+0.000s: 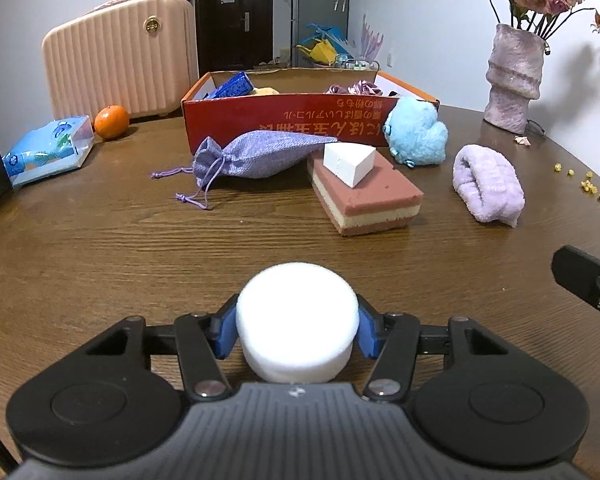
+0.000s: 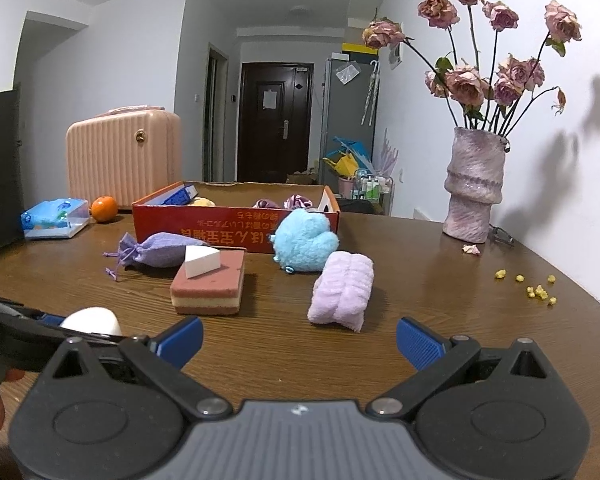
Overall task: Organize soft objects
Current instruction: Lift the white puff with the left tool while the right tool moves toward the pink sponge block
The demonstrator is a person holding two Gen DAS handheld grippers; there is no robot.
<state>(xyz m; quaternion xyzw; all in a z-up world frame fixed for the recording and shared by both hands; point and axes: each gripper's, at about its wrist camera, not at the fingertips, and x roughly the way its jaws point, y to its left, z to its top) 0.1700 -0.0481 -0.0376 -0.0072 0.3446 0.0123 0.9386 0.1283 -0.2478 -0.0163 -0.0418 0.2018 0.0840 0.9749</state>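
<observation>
Left gripper (image 1: 297, 330): clamped on one white round sponge (image 1: 297, 320), near edge of table (image 1: 100, 248), blue pads pressing its sides.
Right gripper (image 2: 299, 340): jaws apart, nothing between them, hovering near the towel.

Risks, judged:
- Sponge is soft; it may squash and slip out on the carry to the box (image 1: 284, 114).
- Box wall stands high; a low carry may knock the sponge loose or push the pouch.

Count, loose on table:
- purple pouch (image 1: 260, 154): one, against box front
- layered sponge block (image 1: 364, 196): one
- white wedge (image 1: 348, 162): one, on the block
- blue plush toy (image 1: 416, 130): one, at the box's right corner
- rolled purple towel (image 1: 486, 184): one, right
</observation>
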